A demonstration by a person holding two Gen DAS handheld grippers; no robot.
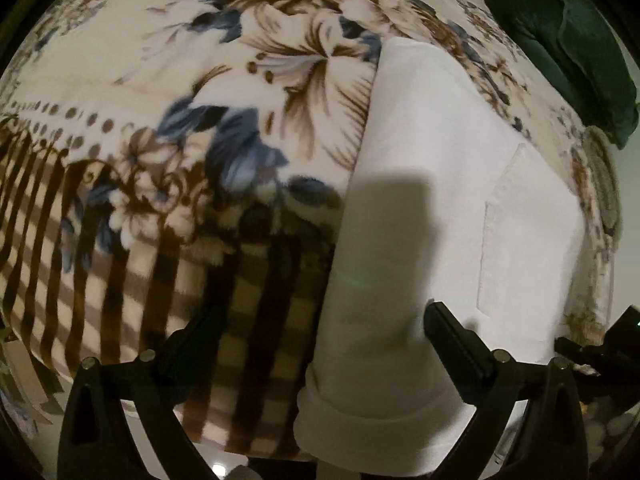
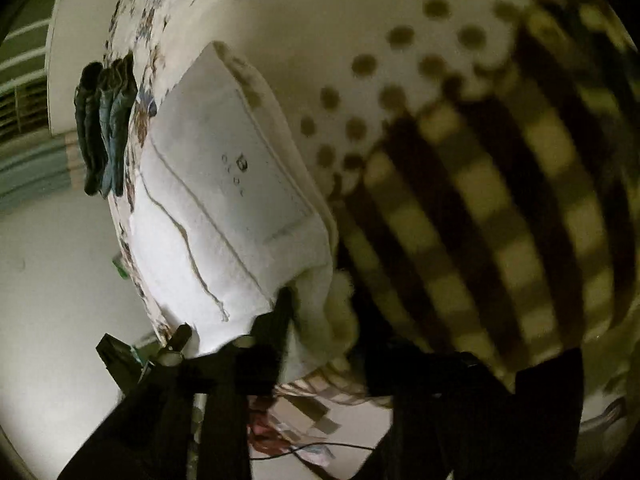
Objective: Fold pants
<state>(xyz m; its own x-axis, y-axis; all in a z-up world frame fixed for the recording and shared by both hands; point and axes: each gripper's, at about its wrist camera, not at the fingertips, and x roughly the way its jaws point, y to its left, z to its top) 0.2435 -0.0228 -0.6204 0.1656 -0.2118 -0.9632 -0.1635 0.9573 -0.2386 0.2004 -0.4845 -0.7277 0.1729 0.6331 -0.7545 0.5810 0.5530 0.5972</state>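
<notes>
White pants [image 1: 436,208] lie folded in a long strip on a floral and checked blanket [image 1: 200,128], a back pocket [image 1: 520,232] facing up. My left gripper [image 1: 320,340] is open just above the near end of the pants, one finger over the blanket and one over the cloth. In the right wrist view the pants [image 2: 224,200] show as a folded block with a pocket and small label. My right gripper [image 2: 324,344] is at their near corner, jaws apart; its left finger [image 2: 280,320] touches the cloth edge. Whether it pinches cloth is unclear.
A dark green garment [image 1: 568,40] lies at the blanket's far right. Folded blue-grey clothes [image 2: 104,128] sit at the bed edge beyond the pants. Pale floor [image 2: 60,280] lies below the bed, with papers and a cable [image 2: 296,436] near my right gripper.
</notes>
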